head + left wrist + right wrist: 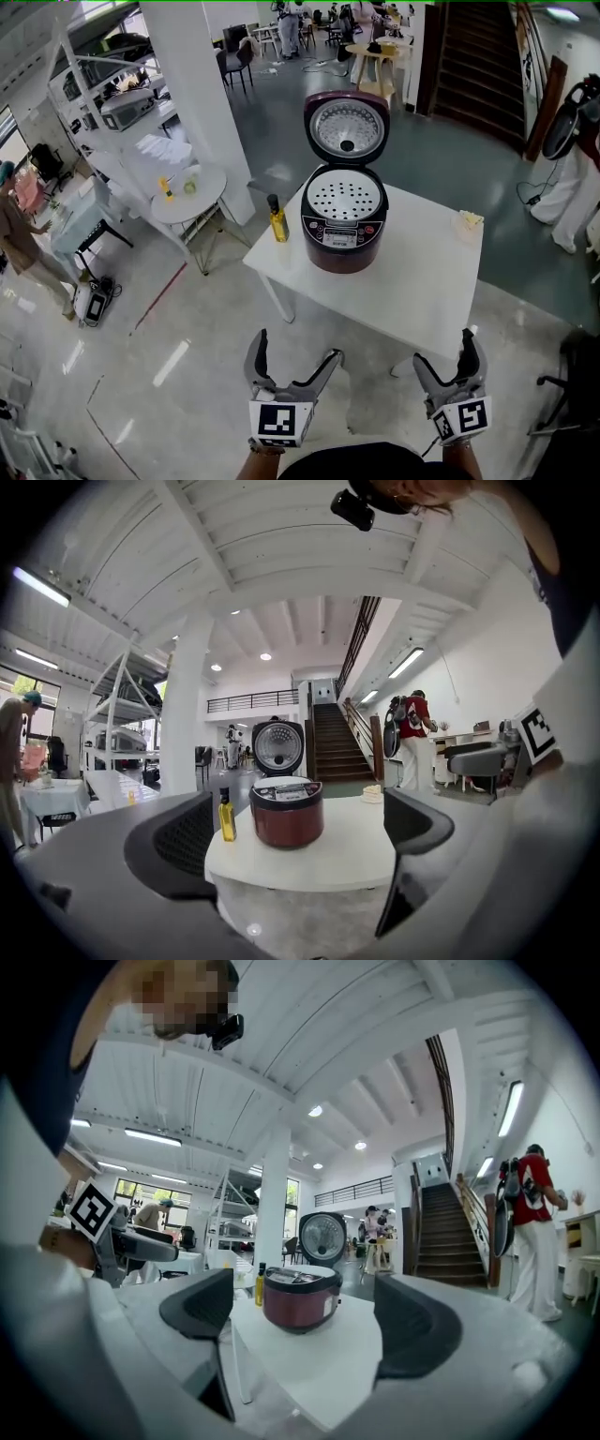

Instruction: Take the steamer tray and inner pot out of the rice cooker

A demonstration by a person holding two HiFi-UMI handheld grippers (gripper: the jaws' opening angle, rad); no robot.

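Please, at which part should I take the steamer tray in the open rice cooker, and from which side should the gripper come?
Probably its rim, from above. The tray lies flat in the mouth of the cooker, so only its top edge looks free. The raised lid blocks the far side, so take the near or side rim.

Inner pot — out of sight beneath the steamer tray (345,197)
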